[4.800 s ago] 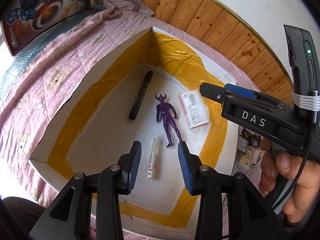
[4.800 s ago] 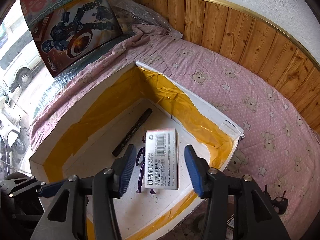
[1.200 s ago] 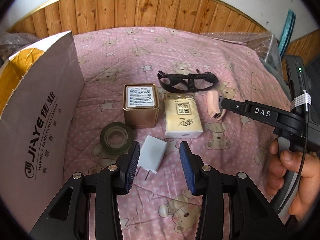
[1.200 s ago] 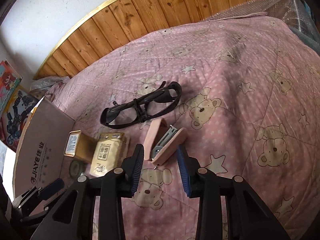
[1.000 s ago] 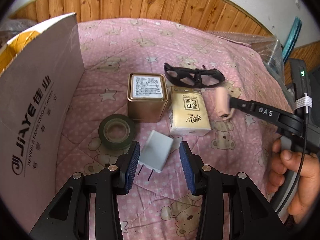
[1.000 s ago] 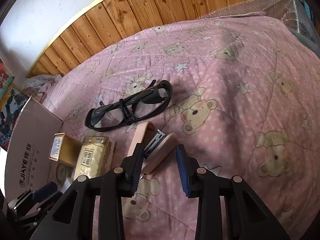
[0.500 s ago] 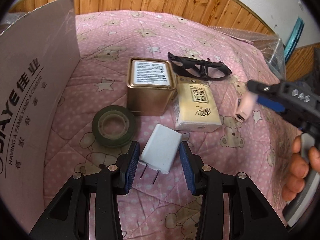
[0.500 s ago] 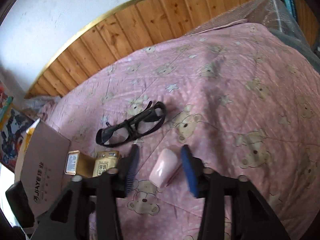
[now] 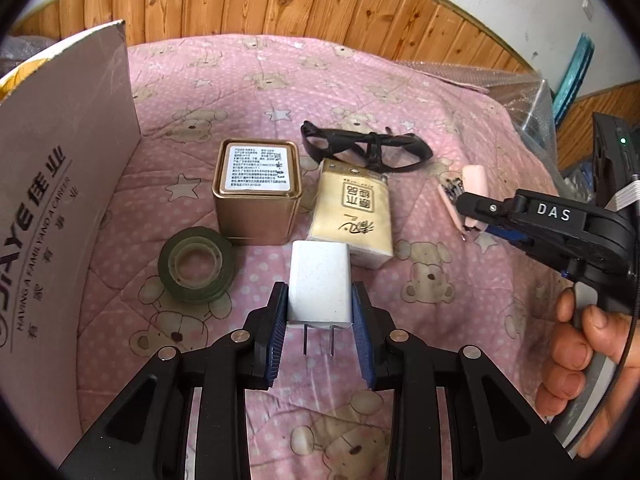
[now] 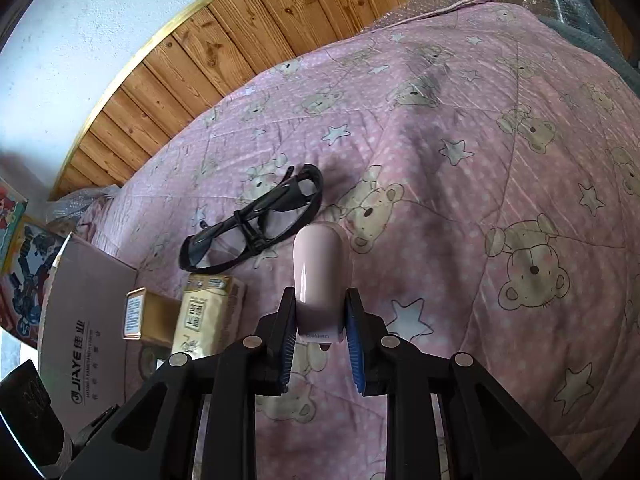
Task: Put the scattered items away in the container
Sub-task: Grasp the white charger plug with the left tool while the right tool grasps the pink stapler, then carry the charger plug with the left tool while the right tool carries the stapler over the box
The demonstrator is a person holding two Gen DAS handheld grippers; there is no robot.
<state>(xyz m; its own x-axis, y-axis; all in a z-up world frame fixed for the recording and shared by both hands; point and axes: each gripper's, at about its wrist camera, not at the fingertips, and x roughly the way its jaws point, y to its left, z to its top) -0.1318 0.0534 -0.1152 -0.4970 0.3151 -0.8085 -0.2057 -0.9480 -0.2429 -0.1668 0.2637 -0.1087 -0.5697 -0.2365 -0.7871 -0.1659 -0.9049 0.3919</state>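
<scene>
Quilt [image 9: 400, 92] soft cloth; tin [image 9: 256, 200] shiny metal; charger [image 9: 320, 284] matt plastic; stapler [image 10: 320, 276] glossy; box [image 9: 60, 184] cardboard.

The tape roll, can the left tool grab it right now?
Probably not yet. The left tool has just been closing and is clamped on the white charger, so it is full. The tape roll lies just left of it with nothing covering it, so once the charger is dropped off it looks easy to reach.

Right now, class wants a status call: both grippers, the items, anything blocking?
Left gripper just closed on white charger. Right gripper just closed on pink stapler. Cardboard box at left; nothing blocking.
</scene>
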